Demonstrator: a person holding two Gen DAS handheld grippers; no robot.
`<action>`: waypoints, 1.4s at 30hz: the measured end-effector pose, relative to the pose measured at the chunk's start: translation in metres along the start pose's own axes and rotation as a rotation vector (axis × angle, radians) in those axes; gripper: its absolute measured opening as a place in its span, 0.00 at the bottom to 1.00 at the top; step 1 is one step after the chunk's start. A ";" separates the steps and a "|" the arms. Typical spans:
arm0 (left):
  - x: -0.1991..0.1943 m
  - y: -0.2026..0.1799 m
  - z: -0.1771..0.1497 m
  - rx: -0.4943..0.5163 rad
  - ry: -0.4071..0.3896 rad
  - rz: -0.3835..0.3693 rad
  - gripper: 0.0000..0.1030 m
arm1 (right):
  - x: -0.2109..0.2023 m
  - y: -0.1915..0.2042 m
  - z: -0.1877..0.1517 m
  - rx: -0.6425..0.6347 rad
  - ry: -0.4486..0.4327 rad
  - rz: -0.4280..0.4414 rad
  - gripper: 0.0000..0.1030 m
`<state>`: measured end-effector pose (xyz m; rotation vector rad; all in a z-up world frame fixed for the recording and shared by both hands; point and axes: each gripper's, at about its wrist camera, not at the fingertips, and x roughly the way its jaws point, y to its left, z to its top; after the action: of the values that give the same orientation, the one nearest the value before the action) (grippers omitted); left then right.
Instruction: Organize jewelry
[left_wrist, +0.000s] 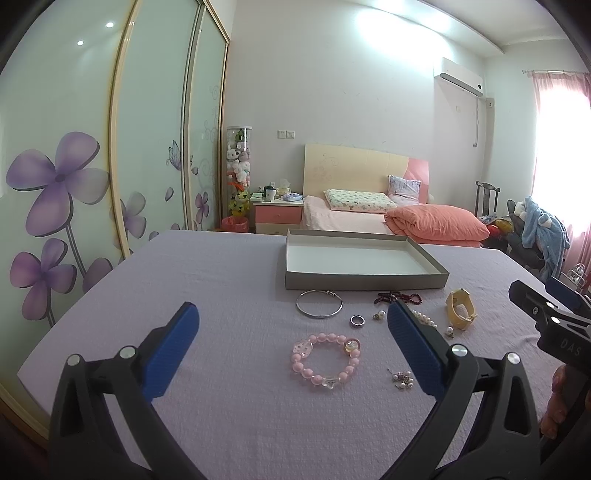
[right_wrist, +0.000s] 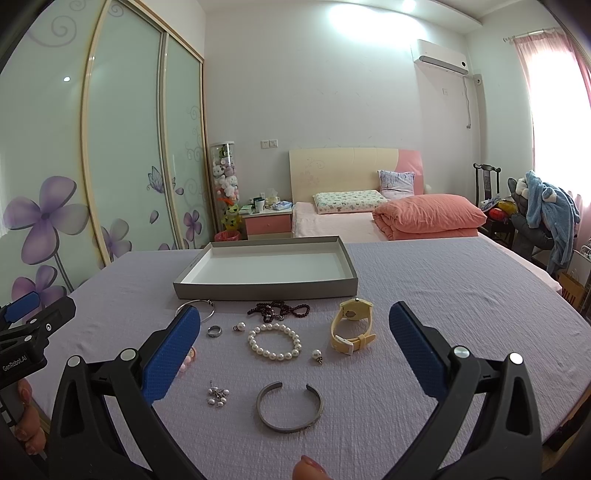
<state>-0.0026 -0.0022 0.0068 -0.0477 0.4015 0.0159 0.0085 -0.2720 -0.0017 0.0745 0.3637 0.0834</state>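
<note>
Both grippers hover above lilac cover (right_wrist: 443, 295), nothing held. Left gripper (left_wrist: 291, 325): jaws spread wide, pink bead bracelet (left_wrist: 325, 360) lies between them, apart from both pads. Right gripper (right_wrist: 295, 325): jaws also spread wide, pearl bracelet (right_wrist: 274, 341) and open cuff (right_wrist: 290, 408) in the gap, no contact. Tray (right_wrist: 266, 288), shallow grey box w/ white floor, sits behind the jewelry row, near wall facing grippers, nothing inside. Bare cover to right of tray and watch, wide free strip out to bed edge; left side also bare toward wardrobe (right_wrist: 122, 147). Jewelry cluster is tight: silver bangle (left_wrist: 319, 304) just in front of tray wall, dark bead strand (right_wrist: 279, 310) beside it, ring (right_wrist: 214, 331) and pearl drop (right_wrist: 240, 326) near bangle. Yellow watch (right_wrist: 351, 326) lies on its side, strap buckled, at right end of row. Second pearl drop (right_wrist: 317, 355) near watch strap. Small earring bunch (right_wrist: 218, 397) left of cuff, apart from it. Cuff's gap faces tray.
</note>
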 end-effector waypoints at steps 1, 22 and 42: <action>0.000 0.000 0.000 0.001 0.000 -0.001 0.96 | 0.000 0.000 0.000 -0.001 0.000 -0.001 0.98; 0.001 0.001 -0.003 -0.002 0.001 -0.003 0.96 | 0.000 0.000 0.000 -0.001 0.000 -0.001 0.98; 0.004 0.001 -0.006 -0.003 0.006 -0.001 0.96 | 0.000 -0.001 0.000 0.000 0.001 -0.001 0.98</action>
<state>-0.0017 -0.0016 -0.0003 -0.0512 0.4075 0.0150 0.0088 -0.2726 -0.0015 0.0740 0.3644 0.0826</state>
